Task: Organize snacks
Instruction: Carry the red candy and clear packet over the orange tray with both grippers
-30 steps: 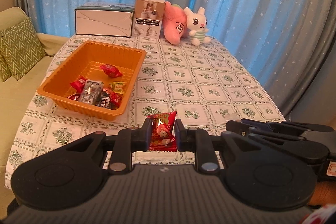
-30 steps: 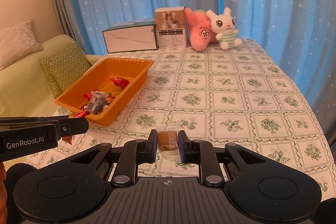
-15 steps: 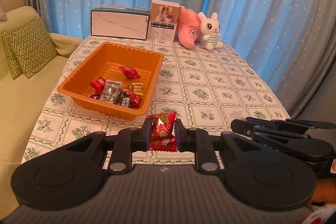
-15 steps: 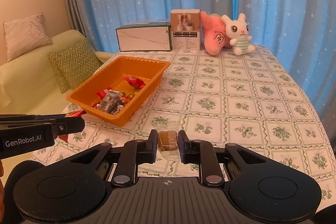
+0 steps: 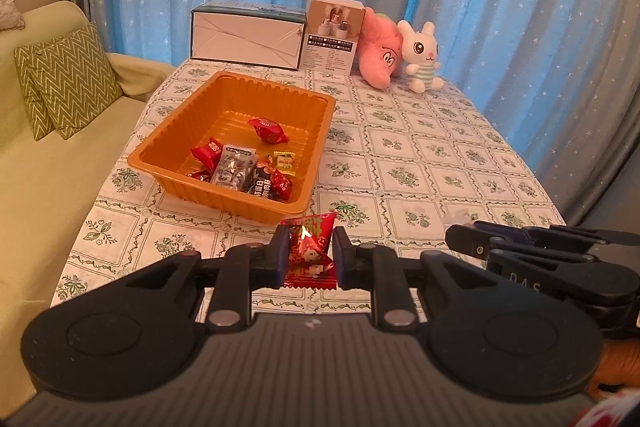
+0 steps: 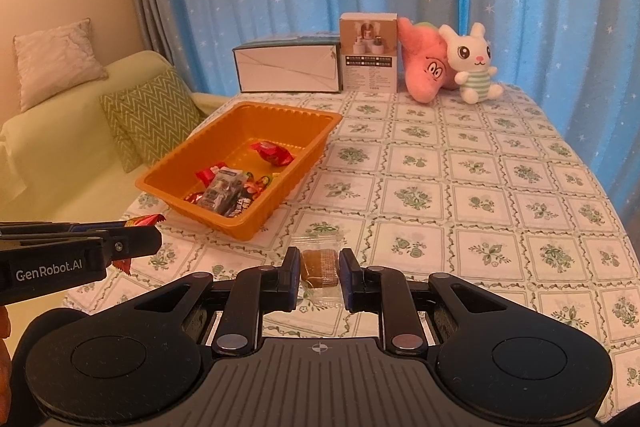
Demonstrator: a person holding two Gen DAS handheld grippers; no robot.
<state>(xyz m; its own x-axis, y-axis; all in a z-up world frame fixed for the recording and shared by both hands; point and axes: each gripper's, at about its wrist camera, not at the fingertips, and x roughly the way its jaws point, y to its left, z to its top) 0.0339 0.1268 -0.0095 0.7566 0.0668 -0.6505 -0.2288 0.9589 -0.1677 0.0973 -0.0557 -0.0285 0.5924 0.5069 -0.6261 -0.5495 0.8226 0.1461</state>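
Note:
My left gripper [image 5: 309, 251] is shut on a red snack packet [image 5: 310, 247] and holds it above the table, just in front of the orange tray [image 5: 308, 143]. The tray holds several wrapped snacks [image 5: 240, 171]. My right gripper [image 6: 319, 273] is shut on a brown snack in a clear wrapper [image 6: 320, 267], also above the table, to the right of the tray [image 6: 316, 143]. The left gripper shows from the side at the left of the right wrist view [image 6: 132, 239]; the right gripper shows at the right of the left wrist view [image 5: 472, 239].
At the table's far end stand a white box [image 5: 246, 39], a smaller carton [image 5: 334, 31], a pink plush [image 5: 380, 47] and a white rabbit plush [image 5: 420, 55]. A green sofa with cushions [image 5: 68, 79] lies left of the table. Blue curtains hang behind.
Both grippers have risen and drawn back a little with their snacks still held. The tray now sits farther right and lower in both views.

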